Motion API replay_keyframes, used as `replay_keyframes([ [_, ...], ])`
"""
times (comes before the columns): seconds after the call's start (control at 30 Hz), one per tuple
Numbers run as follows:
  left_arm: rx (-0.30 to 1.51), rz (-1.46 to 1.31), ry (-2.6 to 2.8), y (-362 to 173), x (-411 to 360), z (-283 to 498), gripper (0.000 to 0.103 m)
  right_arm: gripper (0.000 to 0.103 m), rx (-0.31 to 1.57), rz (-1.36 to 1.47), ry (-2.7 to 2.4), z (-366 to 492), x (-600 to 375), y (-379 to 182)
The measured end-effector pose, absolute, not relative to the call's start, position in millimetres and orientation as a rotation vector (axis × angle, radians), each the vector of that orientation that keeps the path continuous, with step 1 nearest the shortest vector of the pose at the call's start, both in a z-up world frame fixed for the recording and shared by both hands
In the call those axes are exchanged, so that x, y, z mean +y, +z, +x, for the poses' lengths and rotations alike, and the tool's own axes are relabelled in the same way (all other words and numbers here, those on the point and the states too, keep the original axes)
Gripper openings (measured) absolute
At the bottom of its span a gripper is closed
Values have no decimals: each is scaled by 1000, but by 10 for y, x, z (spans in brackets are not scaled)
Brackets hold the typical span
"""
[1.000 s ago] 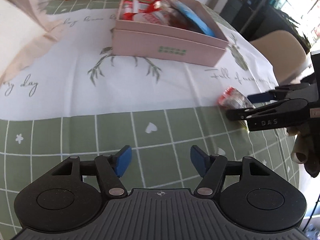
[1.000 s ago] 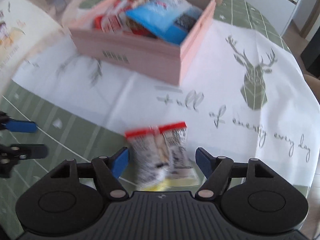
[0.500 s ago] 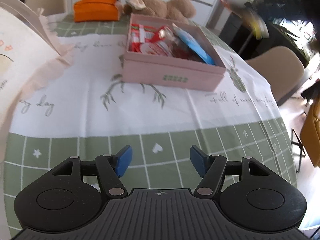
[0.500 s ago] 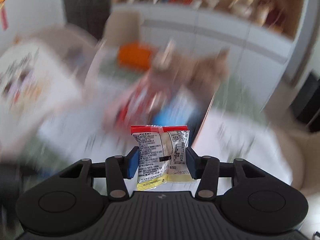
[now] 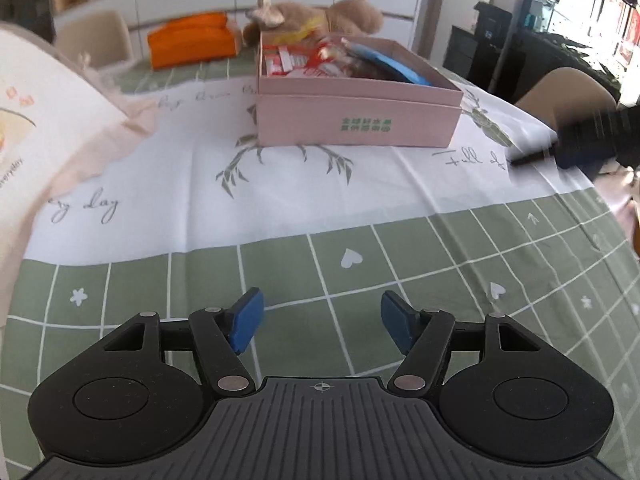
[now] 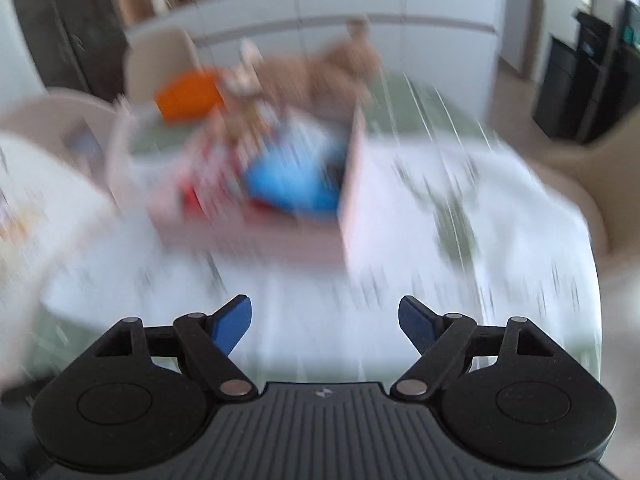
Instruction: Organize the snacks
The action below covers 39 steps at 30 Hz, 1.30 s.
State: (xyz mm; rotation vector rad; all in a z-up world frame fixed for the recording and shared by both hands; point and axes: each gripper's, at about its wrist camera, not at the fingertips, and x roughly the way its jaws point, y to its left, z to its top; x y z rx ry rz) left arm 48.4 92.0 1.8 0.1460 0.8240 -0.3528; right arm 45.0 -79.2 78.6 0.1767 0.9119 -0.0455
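A pink box (image 5: pixel 356 120) stands on the white part of the tablecloth, holding red-and-white snack packets (image 5: pixel 304 60) and a blue packet (image 5: pixel 400 68). A yellow-edged packet (image 5: pixel 296 34) lies blurred at the box's far rim. My left gripper (image 5: pixel 318 326) is open and empty, low over the green checked cloth, well short of the box. My right gripper (image 6: pixel 324 324) is open and empty; its view is motion-blurred, with the box (image 6: pixel 356 200) ahead and the blue packet (image 6: pixel 292 184) inside. The right gripper also shows blurred at the right edge of the left wrist view (image 5: pixel 580 140).
A plush toy (image 5: pixel 320 16) and an orange pouch (image 5: pixel 192 42) lie behind the box. A pale fabric bag (image 5: pixel 44 120) lies at the left. Chairs (image 5: pixel 568 92) stand around the round table; its edge curves close on the right.
The right gripper held a red-topped snack packet half a second ago; now its jaws are open and empty, and a blurred packet shows at the box's far rim. The left gripper stays open.
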Motion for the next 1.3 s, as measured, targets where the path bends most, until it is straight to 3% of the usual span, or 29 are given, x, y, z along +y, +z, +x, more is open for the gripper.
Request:
replay_keyframes([
  [0.17,703,166,-281,-131,719,323,83,84,958,194,-59,22,-754,177],
  [0.23,672,150,-244,-168,666,297,87,84,896,138,-50,-119,-698,56],
  [0.33,648,131,-198,-195,607,296,88,90,842,52,-54,-180,-610,-18],
  [0.4,641,126,-180,-201,586,283,88,103,807,65,-73,-234,-623,-60],
  [0.77,638,129,-178,-210,541,255,90,103,668,74,-93,-270,-670,-169],
  [1.3,639,124,-179,-219,551,272,91,103,668,76,-93,-261,-674,-167],
])
